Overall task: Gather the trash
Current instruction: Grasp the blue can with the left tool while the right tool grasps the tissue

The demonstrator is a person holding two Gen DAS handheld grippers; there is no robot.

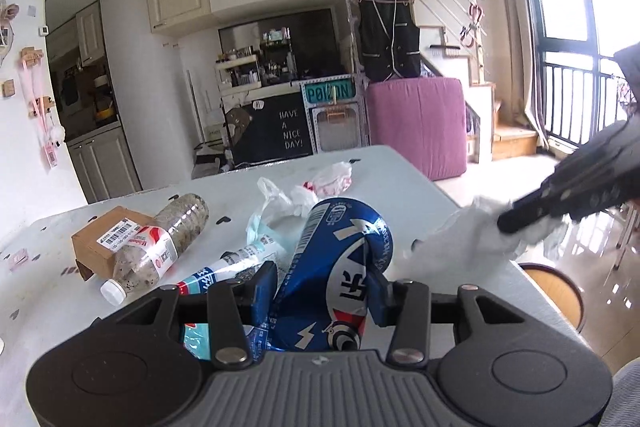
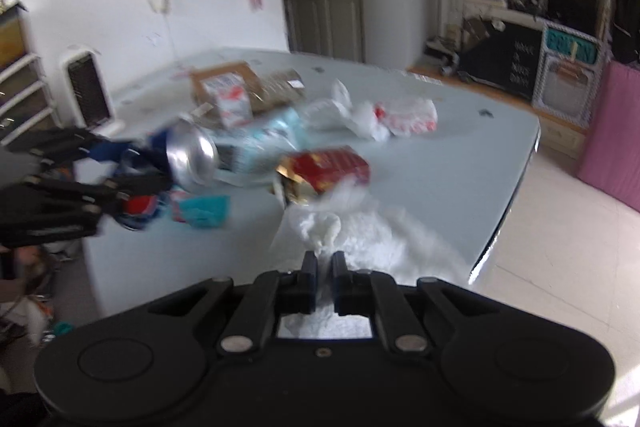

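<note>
Brown cardboard box (image 1: 100, 247) at left on pale tabletop (image 1: 400, 163), clear plastic bottle (image 1: 160, 247) lying against it. Centre: left claw (image 1: 324, 287) clamped on crushed blue can (image 1: 336, 267), raised above tabletop. Right: right claw (image 2: 323, 261) pinched tight on white tissue (image 2: 360, 239), near tabletop edge.

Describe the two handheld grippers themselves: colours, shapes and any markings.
Both are alike. The left gripper has a ribbed grey centre plate flanked by two round black housings, black link arms with silver pivot pins, and dark blue finger pads. The right gripper shows the same black housings, linkages, silver pins and blue pads, with its centre plate black. No cables, markings or sleeves are clearly visible.
</note>
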